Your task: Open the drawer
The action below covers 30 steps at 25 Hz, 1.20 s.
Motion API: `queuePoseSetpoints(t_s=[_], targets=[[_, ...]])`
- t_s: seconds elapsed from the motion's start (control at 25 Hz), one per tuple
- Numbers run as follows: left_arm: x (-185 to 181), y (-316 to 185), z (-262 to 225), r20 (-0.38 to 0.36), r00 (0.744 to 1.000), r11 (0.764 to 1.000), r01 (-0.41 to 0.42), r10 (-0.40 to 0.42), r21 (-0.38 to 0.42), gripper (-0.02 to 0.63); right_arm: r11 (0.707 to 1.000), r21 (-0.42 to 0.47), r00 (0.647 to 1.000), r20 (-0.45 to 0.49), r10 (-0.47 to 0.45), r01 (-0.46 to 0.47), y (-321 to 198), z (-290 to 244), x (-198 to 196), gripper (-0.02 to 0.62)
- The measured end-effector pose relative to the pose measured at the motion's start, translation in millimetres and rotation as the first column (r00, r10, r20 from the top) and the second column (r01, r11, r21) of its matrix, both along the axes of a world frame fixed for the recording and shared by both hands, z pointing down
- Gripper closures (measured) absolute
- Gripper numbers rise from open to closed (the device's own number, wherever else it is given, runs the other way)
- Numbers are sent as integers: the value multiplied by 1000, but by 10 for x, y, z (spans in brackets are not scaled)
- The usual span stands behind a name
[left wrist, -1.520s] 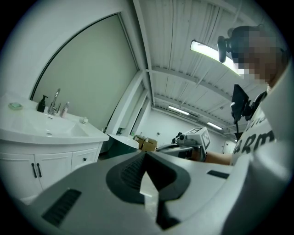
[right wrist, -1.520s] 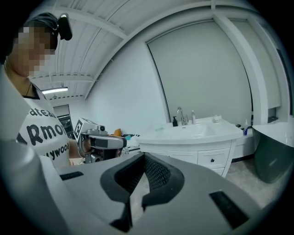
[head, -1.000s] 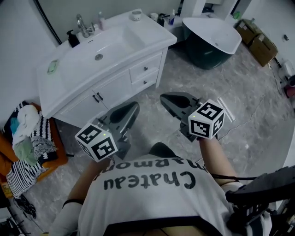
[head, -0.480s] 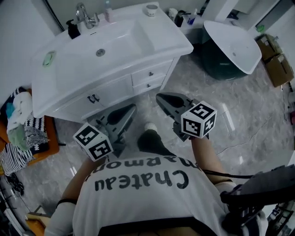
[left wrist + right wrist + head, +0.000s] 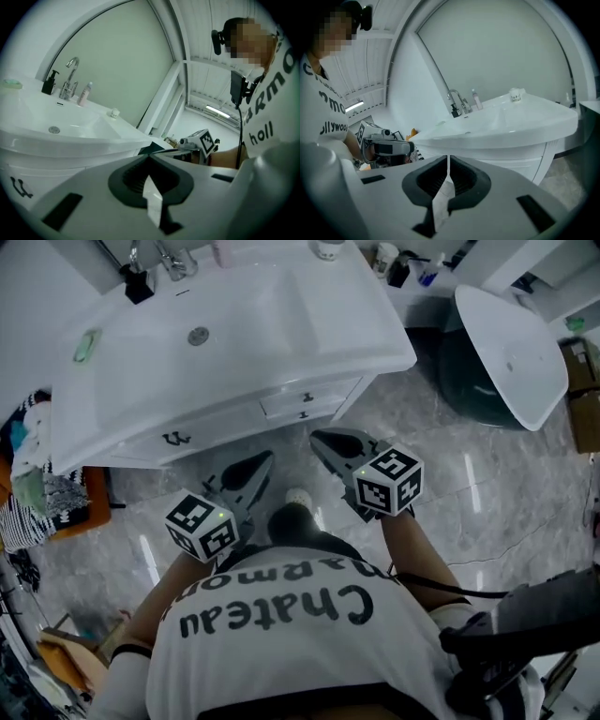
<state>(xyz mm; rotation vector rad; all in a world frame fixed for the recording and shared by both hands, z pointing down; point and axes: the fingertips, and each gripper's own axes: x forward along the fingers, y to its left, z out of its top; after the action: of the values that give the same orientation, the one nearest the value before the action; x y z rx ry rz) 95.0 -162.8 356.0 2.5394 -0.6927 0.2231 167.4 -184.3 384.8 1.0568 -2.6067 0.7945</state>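
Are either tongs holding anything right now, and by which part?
Nothing held: the left tongs and right tongs are both shut and empty.

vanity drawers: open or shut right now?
Shut. In the head view both drawers sit flush with the cabinet front under the countertop, with no gap and no interior showing.

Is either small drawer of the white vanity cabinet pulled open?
No, in the head view both drawers sit flush with the front of the white vanity cabinet, with no interior showing.
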Motion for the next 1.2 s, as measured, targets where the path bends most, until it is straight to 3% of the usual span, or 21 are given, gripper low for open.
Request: queuePoseSetpoints(t_s=[0.32,0.64,0.72,0.76,0.8,1.08,1.2], targets=[[28,-253,473,53,996,996,71,-68,-49,598,994,-102,999,-37,-38,34,-267,592,151,588],[-22,-361,921,97,993,994,80,-72,-79,599,986,-141,996,4,86,-84,-537,1091,307,583],[-74,-404,1045,95,991,991,99,-90,-89,598,984,-142,994,13,108,-106,-607,1217,300,529],[-99,-429,1106,93,991,990,107,-98,-93,598,983,-147,993,16,116,-112,-640,1287,289,460],[-122,-452,1161,92,990,989,111,-102,-95,598,981,-153,992,16,122,-119,-671,1365,279,448],[-271,-473,1514,120,992,996,56,-48,-68,598,964,-157,977,-57,207,-214,-929,2002,343,448],[-397,-563,1626,112,992,996,73,-67,-60,598,950,-160,963,-92,255,-267,-1066,2262,382,446]])
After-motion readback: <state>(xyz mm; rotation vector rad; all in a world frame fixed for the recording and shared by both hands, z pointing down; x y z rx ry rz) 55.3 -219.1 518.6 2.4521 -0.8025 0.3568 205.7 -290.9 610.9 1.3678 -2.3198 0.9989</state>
